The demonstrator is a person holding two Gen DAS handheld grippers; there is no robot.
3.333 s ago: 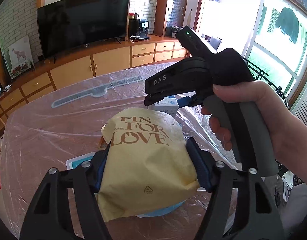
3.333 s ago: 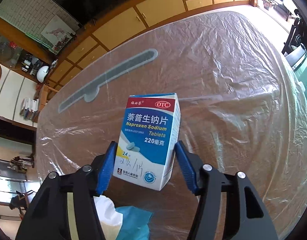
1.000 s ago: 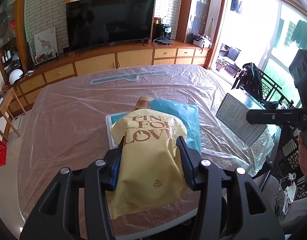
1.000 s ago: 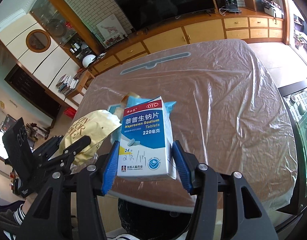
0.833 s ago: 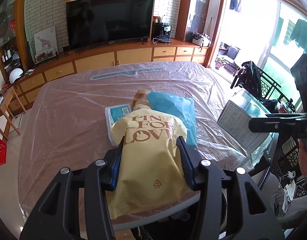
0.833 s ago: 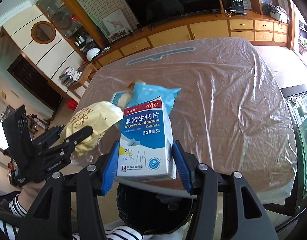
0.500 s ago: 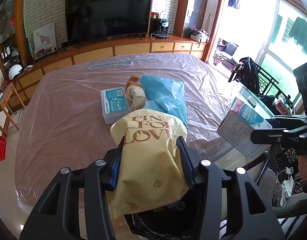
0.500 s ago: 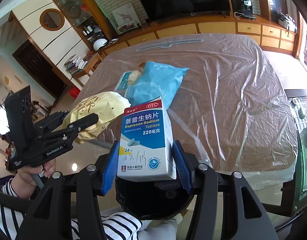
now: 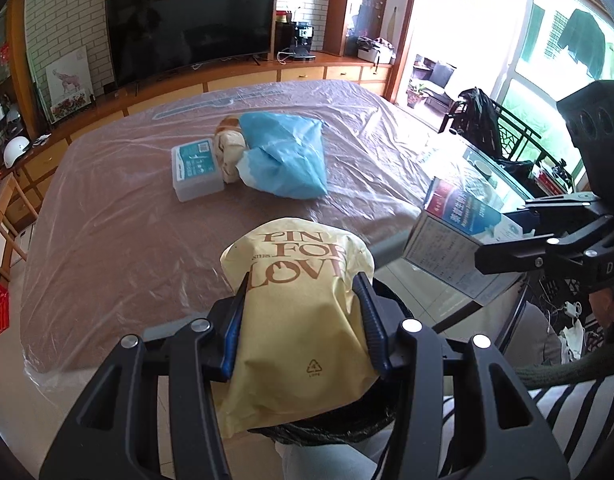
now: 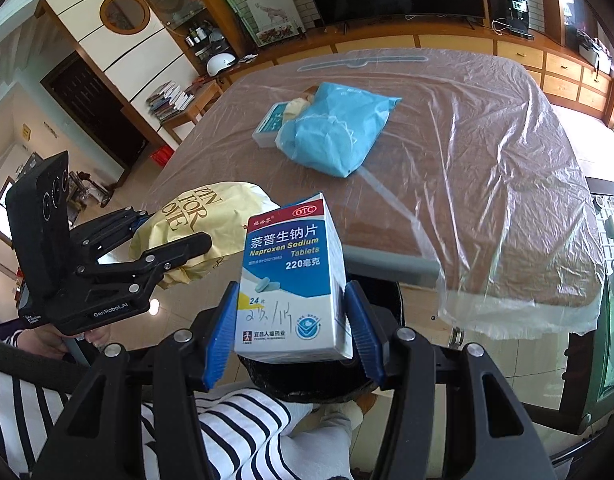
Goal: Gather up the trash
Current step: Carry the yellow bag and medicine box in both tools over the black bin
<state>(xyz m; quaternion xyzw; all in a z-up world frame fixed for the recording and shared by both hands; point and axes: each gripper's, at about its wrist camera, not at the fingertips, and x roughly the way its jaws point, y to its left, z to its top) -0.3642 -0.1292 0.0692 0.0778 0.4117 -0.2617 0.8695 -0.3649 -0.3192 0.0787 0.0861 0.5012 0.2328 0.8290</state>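
Between left jaws, yellow bag clamped, right jaws gripping medicine box

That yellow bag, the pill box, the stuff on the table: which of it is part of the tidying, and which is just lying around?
Part of the job:
- yellow bag, held in left gripper
- medicine box, held in right gripper
- black bin below both
- blue bag, small plastic box, probably next

Lying about:
- television
- white helmet

We note: yellow bag with brown lettering; blue-white box, red top band; light-blue pouch; black-and-white striped sleeve.
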